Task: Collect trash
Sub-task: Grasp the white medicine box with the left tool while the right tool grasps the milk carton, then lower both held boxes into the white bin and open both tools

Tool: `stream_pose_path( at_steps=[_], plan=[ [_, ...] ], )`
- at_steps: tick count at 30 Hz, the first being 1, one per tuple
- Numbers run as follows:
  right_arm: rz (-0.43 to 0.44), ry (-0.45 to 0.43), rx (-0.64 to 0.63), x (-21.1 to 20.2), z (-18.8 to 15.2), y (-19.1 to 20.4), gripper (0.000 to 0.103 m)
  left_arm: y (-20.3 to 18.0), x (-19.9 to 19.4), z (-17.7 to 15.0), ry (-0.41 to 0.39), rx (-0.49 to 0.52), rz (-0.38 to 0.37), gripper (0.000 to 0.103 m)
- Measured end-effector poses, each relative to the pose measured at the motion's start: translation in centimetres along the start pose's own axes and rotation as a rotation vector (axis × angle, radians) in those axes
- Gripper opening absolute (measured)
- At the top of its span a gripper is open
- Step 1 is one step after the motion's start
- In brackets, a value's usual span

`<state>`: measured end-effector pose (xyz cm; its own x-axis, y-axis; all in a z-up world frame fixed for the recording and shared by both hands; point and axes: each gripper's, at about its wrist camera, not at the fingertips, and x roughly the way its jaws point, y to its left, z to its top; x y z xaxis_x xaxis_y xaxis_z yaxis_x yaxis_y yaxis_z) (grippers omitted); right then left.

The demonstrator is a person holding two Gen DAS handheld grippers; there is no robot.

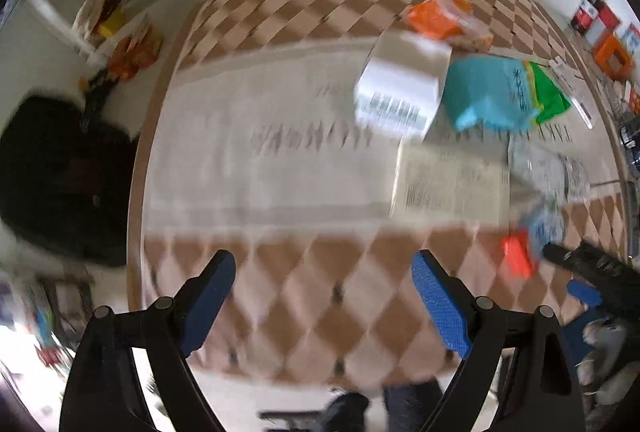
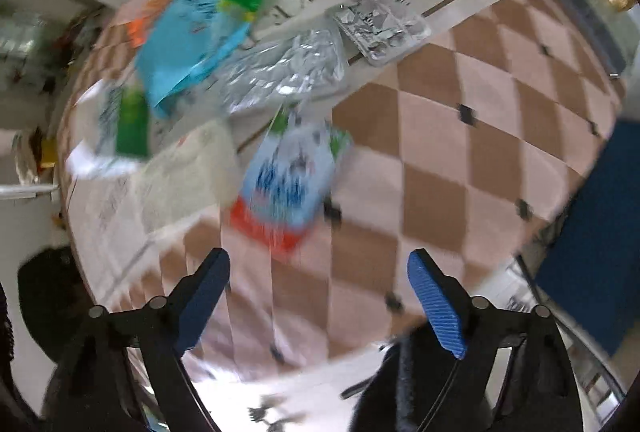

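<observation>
Blurring wrappers [image 2: 288,180] on checkered table [image 1: 320,296], both grippers' fingers [image 1: 208,296] spread, empty

Table [image 1: 328,296] filling centre of left view. Box [image 1: 400,88] sitting upper right of centre, bag [image 1: 496,96] lying just right of it, pouch [image 1: 444,18] lying behind both. In right view, packet [image 2: 288,184] lying at centre, foil [image 2: 284,72] above it, tray [image 2: 380,28] sitting upper right of foil.
</observation>
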<state>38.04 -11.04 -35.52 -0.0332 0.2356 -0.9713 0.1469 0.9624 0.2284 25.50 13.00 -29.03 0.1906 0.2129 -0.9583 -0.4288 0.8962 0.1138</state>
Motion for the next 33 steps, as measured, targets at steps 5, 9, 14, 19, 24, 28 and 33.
stream_pose_path(
  at_steps=[5, 9, 14, 19, 24, 28, 33],
  plan=[
    [0.036, 0.078, 0.066, 3.2, 3.2, 1.8, 0.077, -3.4, 1.9, 7.5, 0.018, 0.166, 0.0, 0.09],
    [0.004, 0.102, 0.049, 3.7, 4.3, 3.2, 0.035, -5.8, 4.3, 11.1, 0.069, 0.284, 0.018, 0.09],
    [0.021, 0.076, 0.048, 2.2, 5.8, 2.8, 0.035, -7.5, 7.9, 13.4, 0.159, 0.367, -0.001, 0.09],
    [0.036, 0.064, 0.055, 1.5, 8.8, 2.8, 0.035, -8.8, 11.3, 13.9, 0.253, 0.391, -0.021, 0.09],
    [0.04, 0.041, 0.035, 0.6, 10.2, 3.4, 0.035, -8.7, 11.7, 14.2, 0.227, 0.344, -0.044, 0.073],
    [0.01, -0.02, -0.037, -0.7, 10.0, 4.1, 0.034, -8.0, 10.0, 13.6, 0.184, 0.304, -0.071, 0.073],
    [-0.029, -0.118, -0.142, -2.3, 8.4, 5.4, 0.034, -7.3, 6.6, 11.6, 0.109, 0.264, -0.063, 0.073]
  ],
)
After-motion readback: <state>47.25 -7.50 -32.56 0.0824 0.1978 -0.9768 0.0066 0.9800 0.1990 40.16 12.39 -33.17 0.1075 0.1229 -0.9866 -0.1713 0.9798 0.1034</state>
